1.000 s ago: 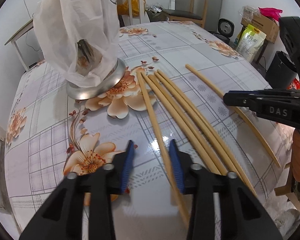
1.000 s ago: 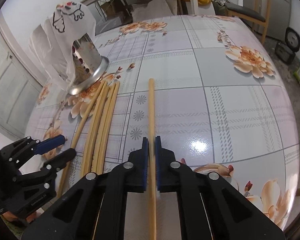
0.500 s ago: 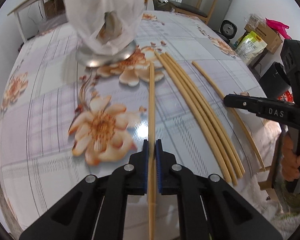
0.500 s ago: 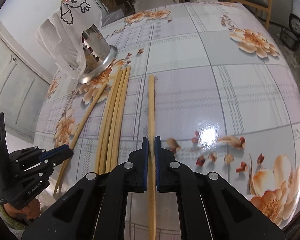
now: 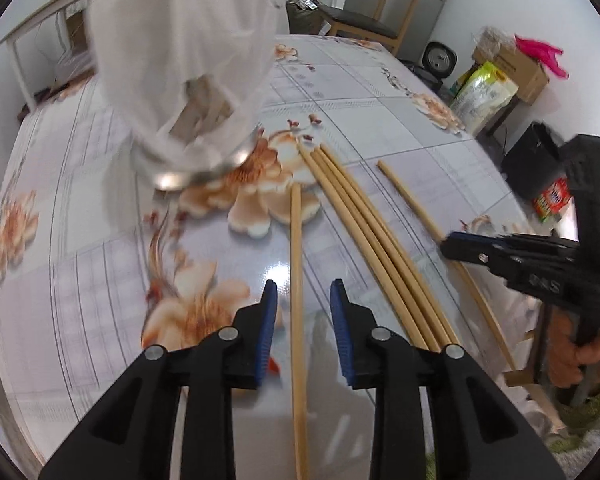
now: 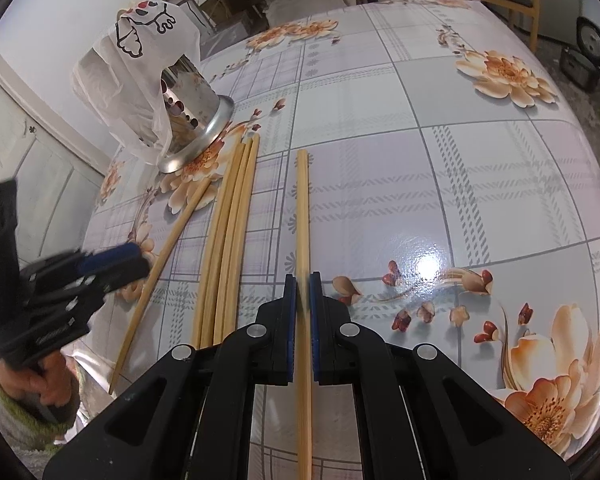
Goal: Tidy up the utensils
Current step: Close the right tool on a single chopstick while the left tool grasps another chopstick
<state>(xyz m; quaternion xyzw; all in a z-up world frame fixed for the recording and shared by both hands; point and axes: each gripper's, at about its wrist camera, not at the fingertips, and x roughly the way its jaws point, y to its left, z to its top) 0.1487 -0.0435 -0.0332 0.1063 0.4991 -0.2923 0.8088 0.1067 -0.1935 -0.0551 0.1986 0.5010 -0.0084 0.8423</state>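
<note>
Several long bamboo chopsticks lie on the flowered table. In the left wrist view my left gripper (image 5: 303,306) is open, with one chopstick (image 5: 296,248) lying between its jaws, untouched. A bundle of chopsticks (image 5: 370,232) lies to its right. In the right wrist view my right gripper (image 6: 302,308) is shut on a separate chopstick (image 6: 302,216), which points away along the table. The metal utensil holder (image 6: 192,120), draped in a white plastic bag (image 6: 136,76), stands at the far left; it looks blurred in the left wrist view (image 5: 192,92).
The table (image 6: 460,160) has a glossy flowered cloth. The bundle of chopsticks (image 6: 230,236) lies between both grippers. My left gripper shows at the left edge of the right wrist view (image 6: 100,268). Chairs, boxes and bags stand beyond the table's far side (image 5: 492,80).
My left gripper has opened and let go of its chopstick, which now lies on the table between the jaws. The right gripper stays shut on its chopstick.
</note>
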